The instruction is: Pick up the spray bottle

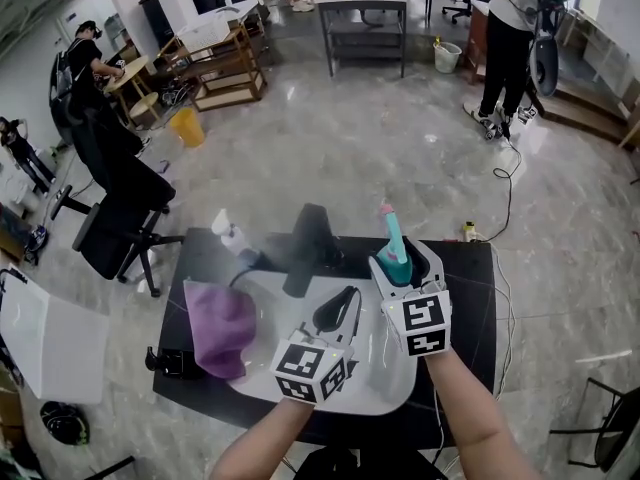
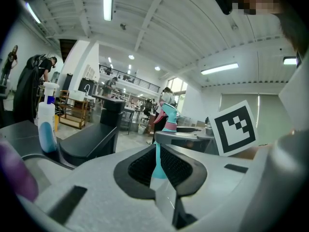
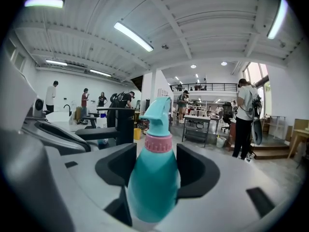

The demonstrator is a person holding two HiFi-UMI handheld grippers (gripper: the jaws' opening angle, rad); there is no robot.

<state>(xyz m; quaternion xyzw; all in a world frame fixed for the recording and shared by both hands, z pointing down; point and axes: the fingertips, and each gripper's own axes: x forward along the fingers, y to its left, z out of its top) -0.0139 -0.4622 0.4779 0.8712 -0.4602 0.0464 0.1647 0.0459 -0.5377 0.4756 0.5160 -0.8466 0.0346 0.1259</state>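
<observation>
— Where is the spray bottle (image 3: 154,180)?

— Between the jaws of the right hand-held gripper (image 3: 155,170). The dark pads press its teal body from both sides, below the pink collar, and the nozzle stands upright above them. From the head view the spray bottle (image 1: 393,246) is over the far part of the table (image 1: 470,298), right of the middle; whether its base touches the table I cannot tell.

— And the left hand-held gripper (image 2: 158,166)?

— Its jaws are pressed almost together, with only a thin slit between them and nothing in it. The teal seen through the slit is the bottle farther off. In the head view the left hand-held gripper (image 1: 338,306) sits near and left of the right hand-held gripper (image 1: 405,260).

— Anything else on the table?

— A purple cloth (image 1: 222,326) lies at the left side. A white bottle (image 1: 231,235) with blue liquid stands at the far left corner. A black office chair (image 1: 118,203) is on the floor beyond.
</observation>
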